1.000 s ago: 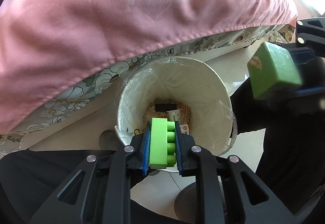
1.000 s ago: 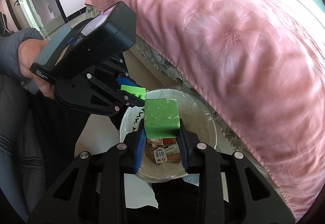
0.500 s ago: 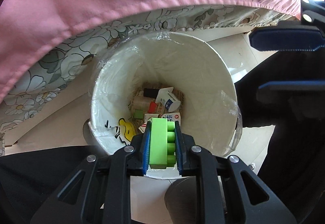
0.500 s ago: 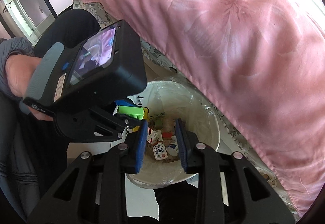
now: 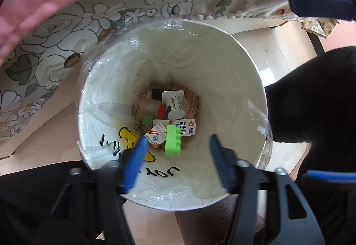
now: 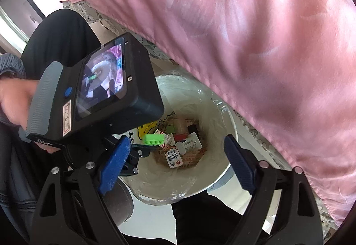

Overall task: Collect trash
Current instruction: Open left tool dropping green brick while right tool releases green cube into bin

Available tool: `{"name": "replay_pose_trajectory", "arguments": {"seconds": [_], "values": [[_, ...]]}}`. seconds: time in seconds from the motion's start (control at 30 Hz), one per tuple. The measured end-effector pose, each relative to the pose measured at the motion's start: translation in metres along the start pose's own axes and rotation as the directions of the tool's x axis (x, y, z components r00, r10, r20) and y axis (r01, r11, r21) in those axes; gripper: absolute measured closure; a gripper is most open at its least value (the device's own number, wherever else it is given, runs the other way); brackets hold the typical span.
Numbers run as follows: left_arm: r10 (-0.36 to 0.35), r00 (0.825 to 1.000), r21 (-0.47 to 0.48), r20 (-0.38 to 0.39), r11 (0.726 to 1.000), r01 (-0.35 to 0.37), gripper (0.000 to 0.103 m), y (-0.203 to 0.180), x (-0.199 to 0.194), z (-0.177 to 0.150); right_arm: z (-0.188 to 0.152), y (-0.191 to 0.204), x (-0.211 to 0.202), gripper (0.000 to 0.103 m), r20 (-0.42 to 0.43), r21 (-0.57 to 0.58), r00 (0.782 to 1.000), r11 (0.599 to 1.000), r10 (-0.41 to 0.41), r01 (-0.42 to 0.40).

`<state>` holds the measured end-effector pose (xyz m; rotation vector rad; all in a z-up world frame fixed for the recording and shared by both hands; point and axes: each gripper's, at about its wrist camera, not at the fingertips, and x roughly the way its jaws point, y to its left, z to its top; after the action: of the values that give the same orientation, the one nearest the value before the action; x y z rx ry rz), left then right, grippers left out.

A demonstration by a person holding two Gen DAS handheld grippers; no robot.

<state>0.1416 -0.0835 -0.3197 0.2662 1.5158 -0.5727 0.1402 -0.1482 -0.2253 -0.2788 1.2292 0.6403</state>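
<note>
From my left tongs (image 5: 176, 157), the jaws are opening, nothing pinched; the green brick (image 5: 173, 141) is loose inside the bin (image 5: 249, 80), above the cartons.

From my right tongs (image 6: 175, 157), jaws also opening, empty over the bin (image 6: 229, 116). Drop step done, I'd judge; next, lift clear and find more trash.

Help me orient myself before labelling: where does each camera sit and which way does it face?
Left wrist: on the left gripper, looking steeply down into the white bin; shows its opening fingers, nothing between them.
Right wrist: on the right gripper, facing down past the pink quilt; fingers opening, left hand visible.
Shared: bin, green brick.
</note>
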Motion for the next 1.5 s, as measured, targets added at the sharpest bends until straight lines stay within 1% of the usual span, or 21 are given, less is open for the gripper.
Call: {"name": "replay_pose_trajectory", "arguments": {"seconds": [0.07,0.1,0.17,0.3,0.7,1.07,1.37,1.5], "values": [[0.003,1.0,-0.001,0.004,1.0,-0.003,0.025,0.001,0.001,0.001,-0.001,-0.002,0.0,0.018,0.004,0.01,1.0,1.0,-0.008,0.008],[-0.001,1.0,0.0,0.0,1.0,0.001,0.02,0.0,0.001,0.0,-0.002,-0.002,-0.001,0.018,0.005,0.012,1.0,1.0,-0.001,0.001],[-0.003,1.0,0.01,-0.007,1.0,0.003,0.018,-0.001,0.005,-0.001,-0.001,0.001,0.0,0.018,0.012,0.01,1.0,1.0,-0.003,0.003],[0.014,1.0,0.026,-0.007,1.0,-0.014,0.013,-0.005,0.001,-0.001,-0.003,0.0,-0.002,0.018,0.017,0.001,1.0,1.0,-0.002,0.002],[0.026,0.999,0.014,0.022,1.0,-0.026,0.013,-0.005,-0.012,-0.003,-0.008,-0.005,-0.009,0.018,0.035,0.012,0.999,1.0,-0.008,0.008],[0.053,0.997,-0.033,0.054,0.998,-0.051,0.013,0.002,-0.029,-0.008,-0.01,-0.002,-0.018,0.018,0.065,0.012,0.998,1.0,-0.028,0.028],[0.078,0.992,-0.062,0.097,0.995,-0.073,0.013,0.009,-0.048,-0.014,-0.012,-0.003,-0.03,0.018,0.097,0.032,0.994,0.998,-0.059,0.056],[0.093,0.988,-0.097,0.119,0.992,-0.082,0.013,0.014,-0.062,-0.017,-0.013,-0.004,-0.039,0.018,0.123,0.067,0.988,0.994,-0.093,0.085]]}}
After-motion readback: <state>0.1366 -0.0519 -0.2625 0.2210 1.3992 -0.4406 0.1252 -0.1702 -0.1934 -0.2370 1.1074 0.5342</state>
